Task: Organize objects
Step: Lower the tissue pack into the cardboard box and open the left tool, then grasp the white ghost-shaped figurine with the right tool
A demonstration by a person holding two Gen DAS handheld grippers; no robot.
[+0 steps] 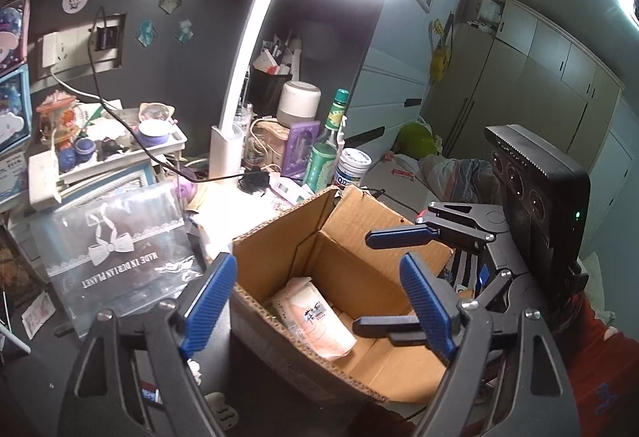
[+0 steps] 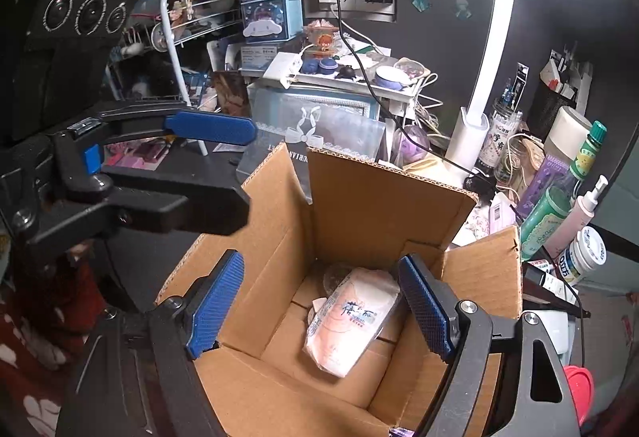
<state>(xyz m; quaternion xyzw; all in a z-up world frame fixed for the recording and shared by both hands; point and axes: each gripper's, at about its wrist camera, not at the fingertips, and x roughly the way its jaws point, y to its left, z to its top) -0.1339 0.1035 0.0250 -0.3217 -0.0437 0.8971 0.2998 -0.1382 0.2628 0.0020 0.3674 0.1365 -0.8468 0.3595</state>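
Note:
An open cardboard box [image 1: 279, 245] [image 2: 371, 197] stands on the desk with its flaps up. A pink-and-white soft pack [image 1: 319, 317] [image 2: 355, 317] lies on its floor. My left gripper [image 1: 319, 301] is open and empty, held over the box's near-left rim. My right gripper [image 2: 319, 301] is open and empty above the box's near side. In the left wrist view the right gripper [image 1: 383, 281] reaches in from the right over the box. In the right wrist view the left gripper [image 2: 223, 165] hovers at the box's left flap.
A white desk lamp [image 1: 227, 153] [image 2: 471, 141] stands behind the box. Green bottles [image 1: 325, 153] [image 2: 551, 213] and a white tub [image 1: 353, 165] sit to the right. A clear bow-printed pouch [image 1: 116, 249] lies on the left, beside a cluttered white tray [image 1: 100, 157].

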